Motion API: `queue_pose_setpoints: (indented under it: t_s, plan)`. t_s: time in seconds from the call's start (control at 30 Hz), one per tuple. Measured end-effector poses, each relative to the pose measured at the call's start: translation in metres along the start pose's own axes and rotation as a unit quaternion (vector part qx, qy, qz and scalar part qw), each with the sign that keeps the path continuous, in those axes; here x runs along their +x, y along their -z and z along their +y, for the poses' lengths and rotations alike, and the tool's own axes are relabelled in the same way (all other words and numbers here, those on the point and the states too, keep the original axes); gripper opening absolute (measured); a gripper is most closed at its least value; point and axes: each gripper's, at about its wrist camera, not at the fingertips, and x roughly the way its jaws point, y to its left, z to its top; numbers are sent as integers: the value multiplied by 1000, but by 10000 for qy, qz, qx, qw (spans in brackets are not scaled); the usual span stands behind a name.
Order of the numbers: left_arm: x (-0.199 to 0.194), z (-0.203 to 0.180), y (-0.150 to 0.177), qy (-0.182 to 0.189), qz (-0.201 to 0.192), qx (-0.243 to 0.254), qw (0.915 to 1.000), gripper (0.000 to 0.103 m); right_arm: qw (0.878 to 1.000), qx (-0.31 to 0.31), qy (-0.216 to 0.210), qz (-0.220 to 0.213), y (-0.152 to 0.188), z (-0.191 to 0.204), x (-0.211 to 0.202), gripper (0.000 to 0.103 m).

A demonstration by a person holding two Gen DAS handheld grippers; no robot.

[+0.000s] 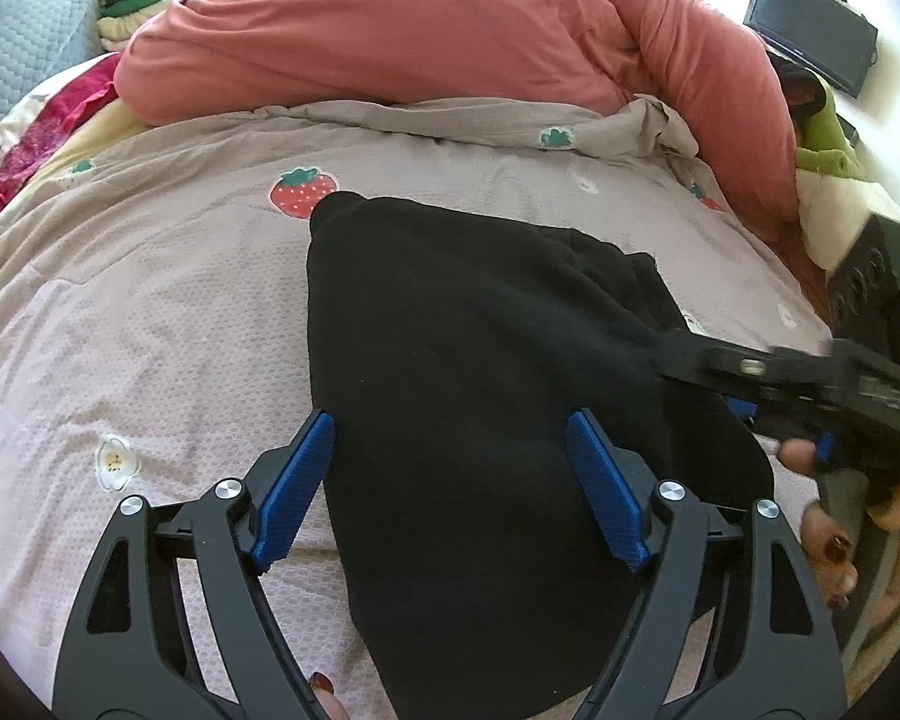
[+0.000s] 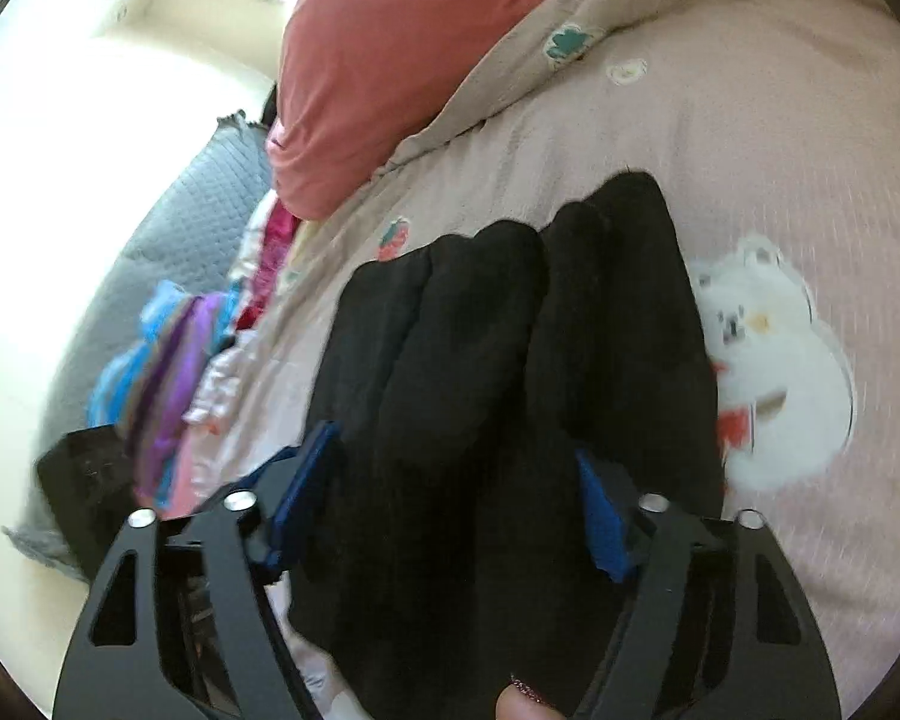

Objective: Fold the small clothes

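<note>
Black garment point(image 1: 480, 360) — lengthwise, away from camera

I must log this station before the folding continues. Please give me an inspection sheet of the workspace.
Surface: pink printed bedsheet, wrinkled.
Job's things: black garment lying in folds on the sheet.
Clutter: colourful clothes pile and grey quilted pad at the bed's edge.
Grippers: left gripper open, pads straddling the garment's near part; right gripper open above the garment.
Cables: nothing seen.
Surroundings: red duvet heaped behind; dark screen by the wall.
</note>
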Motion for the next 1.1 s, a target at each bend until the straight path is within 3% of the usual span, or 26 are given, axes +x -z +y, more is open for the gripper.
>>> queue_pose_setpoints:
  t_s: [0.07, 0.17, 0.27, 0.5, 0.73, 0.83, 0.93, 1.1]
  plan:
    - [1, 1, 1, 12, 3, 2, 10000, 73, 9998, -170, 130, 32, -1, 3, 7, 44]
    - [0, 1, 1, 32, 12, -8, 10000, 73, 9981, -544, 291, -61, 2, 11, 8, 31]
    - [-1, 0, 1, 66, 9, -12, 10000, 73, 9939, -914, 535, -293, 4, 20, 4, 24]
    - [-11, -9, 0, 373, -16, 11, 9993, 73, 9740, -1835, 1097, -755, 1, 42, -17, 22]
    - [-3, -19, 6, 388, 133, 86, 9991, 75, 9736, -1439, 1703, -489, 4, 4, -1, 24]
    - [4, -14, 12, 429, 222, -31, 9988, 78, 9724, -1365, 1786, -618, 11, -4, 1, 33]
    - [6, -9, 14, 529, 242, -162, 9982, 78, 9637, -1413, 2124, -787, 17, 0, -1, 48]
    - [2, -6, 18, 526, 190, -189, 9983, 78, 9538, -1473, 2432, -974, 27, 12, -11, 60]
